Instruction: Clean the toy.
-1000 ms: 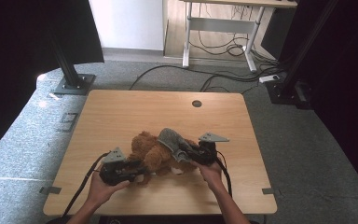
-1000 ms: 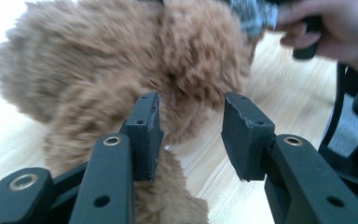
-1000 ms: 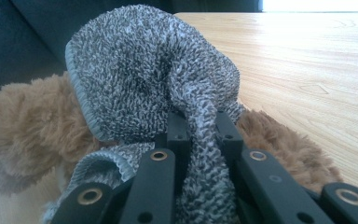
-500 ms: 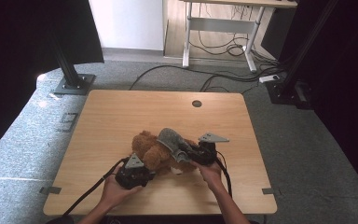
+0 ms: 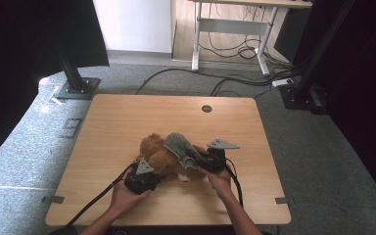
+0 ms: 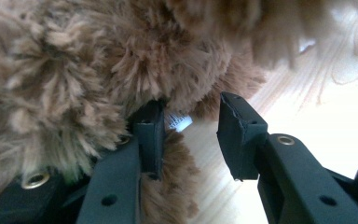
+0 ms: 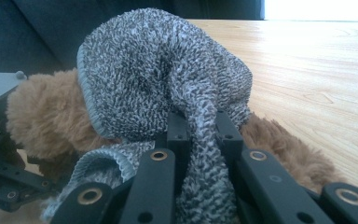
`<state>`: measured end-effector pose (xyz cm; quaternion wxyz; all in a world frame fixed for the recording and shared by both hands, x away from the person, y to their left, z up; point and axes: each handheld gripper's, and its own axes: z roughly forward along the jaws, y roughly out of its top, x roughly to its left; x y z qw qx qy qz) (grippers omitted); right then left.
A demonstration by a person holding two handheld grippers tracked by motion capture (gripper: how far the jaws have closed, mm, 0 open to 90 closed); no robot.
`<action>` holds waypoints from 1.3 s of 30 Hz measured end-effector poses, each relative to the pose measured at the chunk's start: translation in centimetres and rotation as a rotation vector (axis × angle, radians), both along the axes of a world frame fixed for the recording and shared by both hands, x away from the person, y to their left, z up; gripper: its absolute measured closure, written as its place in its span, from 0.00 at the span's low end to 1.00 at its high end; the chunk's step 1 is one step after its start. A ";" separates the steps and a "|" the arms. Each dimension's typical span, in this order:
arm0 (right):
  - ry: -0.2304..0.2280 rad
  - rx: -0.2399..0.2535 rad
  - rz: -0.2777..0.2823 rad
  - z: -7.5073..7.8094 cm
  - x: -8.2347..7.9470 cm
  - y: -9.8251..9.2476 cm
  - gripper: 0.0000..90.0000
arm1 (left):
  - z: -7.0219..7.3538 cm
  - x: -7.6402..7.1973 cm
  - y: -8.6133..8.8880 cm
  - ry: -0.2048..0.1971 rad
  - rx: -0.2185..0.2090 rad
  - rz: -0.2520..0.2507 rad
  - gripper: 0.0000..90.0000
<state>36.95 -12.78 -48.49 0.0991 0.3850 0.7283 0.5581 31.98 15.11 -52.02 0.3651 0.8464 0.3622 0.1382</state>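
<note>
On the pale wooden table (image 5: 127,117), a shaggy brown plush toy (image 5: 159,152) lies mid-front, its fur crowding your left gripper (image 6: 191,135), whose jaws have just been closing, still spread. Your right gripper (image 7: 200,128) pinches the nubby grey knitted cloth (image 7: 158,70) draped over it.

You can read no text, brand, number or sign here. The one candidate is a small white tag (image 6: 179,122) tucked in the brown plush toy (image 6: 98,60), between the left gripper (image 6: 191,135) jaws; its print is too blurred for you to make out.
</note>
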 end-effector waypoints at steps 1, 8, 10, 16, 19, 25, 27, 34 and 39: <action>-0.002 0.000 -0.001 0.0 0.1 0.0 0.90 | 0.0 0.1 0.0 -0.001 -0.003 0.001 0.68; -0.017 -0.007 -0.008 -0.1 0.8 0.2 0.90 | -0.1 1.0 0.2 -0.017 -0.005 0.006 0.68; -0.022 -0.012 -0.010 -0.2 1.2 0.3 0.90 | -0.2 1.4 0.3 -0.017 -0.011 0.013 0.68; -0.033 -0.023 -0.012 -0.2 2.4 0.7 0.90 | -0.3 2.4 0.5 -0.021 -0.019 0.023 0.68; -0.036 -0.021 -0.012 -0.3 2.9 0.8 0.90 | -0.3 2.9 0.6 -0.022 -0.018 0.026 0.68; -0.047 -0.010 -0.008 -0.5 4.1 0.7 0.90 | -0.2 3.8 0.5 -0.016 -0.018 0.033 0.68; -0.046 -0.020 -0.010 -0.4 4.7 0.8 0.90 | -0.1 4.2 0.3 -0.017 -0.008 0.033 0.67; -0.052 -0.044 -0.004 -0.1 4.7 1.1 0.90 | 0.1 4.1 0.6 0.000 -0.008 0.015 0.65; -0.083 -0.046 0.018 -0.5 2.1 1.0 0.90 | 0.6 3.1 1.0 0.000 -0.016 -0.017 0.63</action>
